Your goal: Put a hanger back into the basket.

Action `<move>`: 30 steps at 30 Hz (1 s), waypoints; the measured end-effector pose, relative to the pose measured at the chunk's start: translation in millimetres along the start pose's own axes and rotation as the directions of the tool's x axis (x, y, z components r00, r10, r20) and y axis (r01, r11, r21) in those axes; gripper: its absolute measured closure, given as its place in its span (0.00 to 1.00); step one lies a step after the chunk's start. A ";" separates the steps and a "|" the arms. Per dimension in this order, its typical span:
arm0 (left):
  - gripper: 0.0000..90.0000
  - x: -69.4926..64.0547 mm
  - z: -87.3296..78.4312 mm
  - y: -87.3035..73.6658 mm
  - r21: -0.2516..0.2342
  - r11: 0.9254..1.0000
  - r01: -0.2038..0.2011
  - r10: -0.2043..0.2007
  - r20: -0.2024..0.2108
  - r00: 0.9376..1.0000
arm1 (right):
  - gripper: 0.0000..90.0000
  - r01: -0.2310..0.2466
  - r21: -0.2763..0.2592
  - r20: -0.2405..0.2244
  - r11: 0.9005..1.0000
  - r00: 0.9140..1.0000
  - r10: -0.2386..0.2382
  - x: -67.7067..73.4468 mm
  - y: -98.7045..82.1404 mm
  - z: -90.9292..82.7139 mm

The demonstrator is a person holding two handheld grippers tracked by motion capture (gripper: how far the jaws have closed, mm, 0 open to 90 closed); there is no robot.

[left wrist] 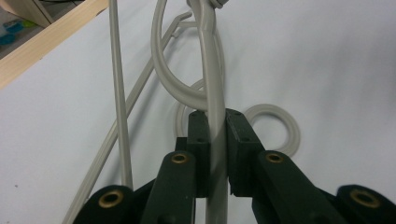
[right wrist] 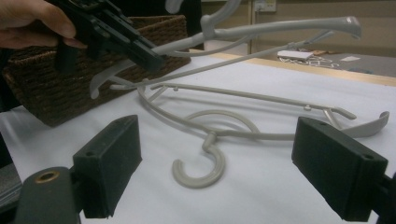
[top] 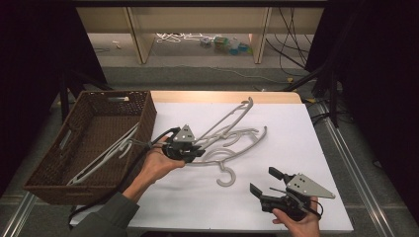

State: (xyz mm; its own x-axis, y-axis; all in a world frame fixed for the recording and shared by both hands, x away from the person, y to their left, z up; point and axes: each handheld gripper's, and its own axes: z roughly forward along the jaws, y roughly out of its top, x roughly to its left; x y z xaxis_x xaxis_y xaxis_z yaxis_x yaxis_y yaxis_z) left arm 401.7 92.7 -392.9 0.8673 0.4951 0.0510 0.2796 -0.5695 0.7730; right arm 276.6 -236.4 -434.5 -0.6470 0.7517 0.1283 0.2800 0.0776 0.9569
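My left gripper (top: pixel 197 149) is clamped tight on the arm of a grey hanger (top: pixel 228 121), the bar running straight up between the pads in the left gripper view (left wrist: pixel 215 140). I have that hanger raised off the bench (top: pixel 286 148): in the right gripper view it hangs tilted in the air (right wrist: pixel 280 29), its far end higher than the end I hold. Just below it a second grey hanger (top: pixel 232 150) lies flat on the white bench top, its hook (top: pixel 226 177) pointing toward me. To the left, a brown wicker basket (top: pixel 143 106) stands at the bench edge with another hanger (top: pixel 106 153) lying inside it.

My right gripper (top: pixel 263 184) sits near the front right of the bench, well apart from the hangers, its jaws spread wide with nothing between them; past them I see the flat hanger's hook (right wrist: pixel 198 170).
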 end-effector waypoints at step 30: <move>0.91 17.8 -133.7 35.7 -0.209 0.972 0.110 -0.102 0.050 0.994 | 0.18 0.009 0.025 0.020 1.000 1.000 -0.010 -1.6 0.1 -0.9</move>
State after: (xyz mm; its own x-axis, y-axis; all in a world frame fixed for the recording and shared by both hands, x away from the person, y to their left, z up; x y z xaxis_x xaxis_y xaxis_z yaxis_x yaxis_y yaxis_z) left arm 372.1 168.9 -279.8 0.8538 0.5172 -0.0593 0.2810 -0.3621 0.8888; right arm 277.0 -238.1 -434.4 -0.6356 0.7635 0.1138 0.2918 0.1011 0.9511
